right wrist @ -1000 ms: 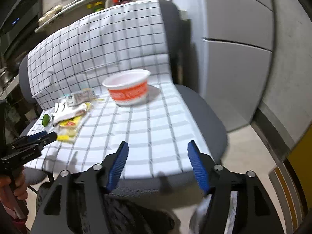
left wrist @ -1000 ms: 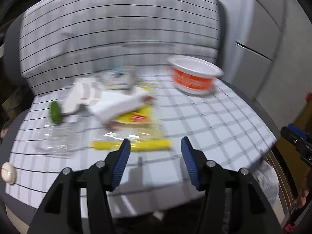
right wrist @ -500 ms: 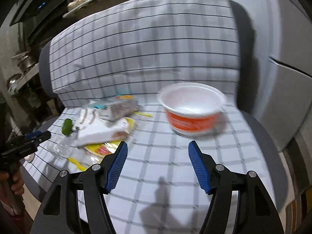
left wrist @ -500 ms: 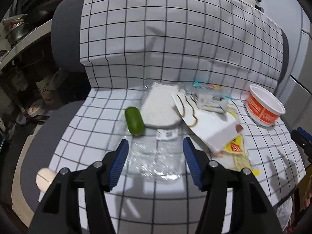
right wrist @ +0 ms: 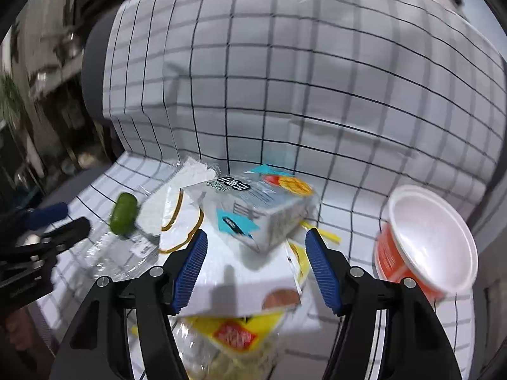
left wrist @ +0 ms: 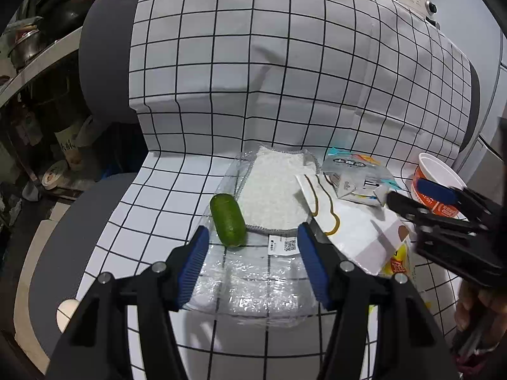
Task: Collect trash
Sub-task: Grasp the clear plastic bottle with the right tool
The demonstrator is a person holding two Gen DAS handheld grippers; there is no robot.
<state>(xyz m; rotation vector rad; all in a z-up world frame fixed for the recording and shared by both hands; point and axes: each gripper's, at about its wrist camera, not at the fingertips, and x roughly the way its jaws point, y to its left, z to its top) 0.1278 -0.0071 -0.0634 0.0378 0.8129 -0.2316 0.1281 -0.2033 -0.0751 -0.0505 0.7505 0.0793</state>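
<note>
I am looking along two hand-held grippers at a chair (left wrist: 104,47) draped in a checked cloth (left wrist: 285,63), with trash heaped on the seat. My left gripper (left wrist: 252,264) has its jaws spread and empty, hanging over a crumpled clear wrapper (left wrist: 250,288) that lies straight ahead and just below its tips. A small green oval thing (left wrist: 228,220) rests at the wrapper's far left edge, its long axis running away from me, tilted a little left. Beyond it lies a white cloth pad (left wrist: 272,193).

My right gripper (right wrist: 256,267) is also spread and holding nothing. Directly before it sits a white paper bag (right wrist: 228,272), and on that a blue-and-white packet (right wrist: 253,212), its long axis slanting from near left to far right. A yellow packet (right wrist: 240,332) pokes out beneath. An orange tub (right wrist: 427,240) sits tipped, well to the right.

I judge the left nearer the wrapper, the right nearer the packet pile and tub. No bin is in view.
</note>
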